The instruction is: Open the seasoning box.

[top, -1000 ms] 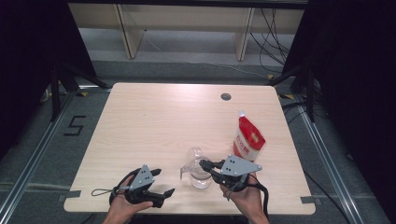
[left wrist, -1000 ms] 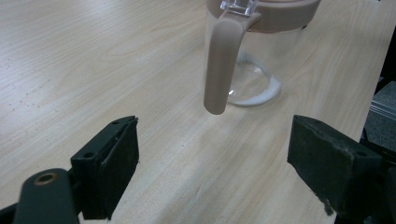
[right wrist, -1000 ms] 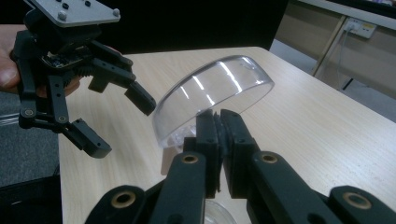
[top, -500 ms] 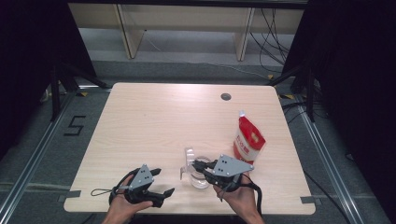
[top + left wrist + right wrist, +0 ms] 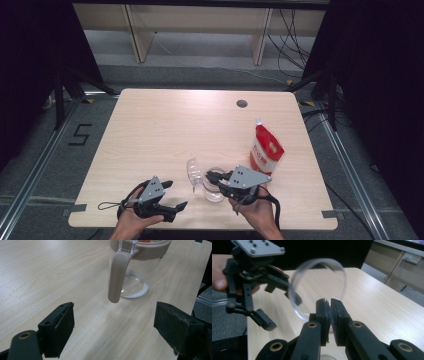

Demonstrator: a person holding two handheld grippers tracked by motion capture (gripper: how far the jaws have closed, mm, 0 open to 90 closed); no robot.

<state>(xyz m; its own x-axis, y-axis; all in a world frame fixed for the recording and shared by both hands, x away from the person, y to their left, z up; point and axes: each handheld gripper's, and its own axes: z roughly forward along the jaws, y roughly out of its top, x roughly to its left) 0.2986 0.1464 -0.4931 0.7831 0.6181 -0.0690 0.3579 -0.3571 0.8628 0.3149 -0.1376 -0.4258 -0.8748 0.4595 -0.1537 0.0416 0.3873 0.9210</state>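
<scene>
With the right gripper [image 5: 329, 307] pinching the rim of the clear lid [image 5: 319, 287] held up over the jar [image 5: 214, 186] near the desk's [image 5: 165, 130] front edge, and the left gripper [image 5: 115, 322] wide open, keep that thin edge deep between the jaws and move slowly.

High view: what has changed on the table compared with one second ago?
The right gripper, shut on the clear lid, moved slightly left and carried the lid with it, away from the jar. The open left gripper and the red pouch stayed in place.
</scene>
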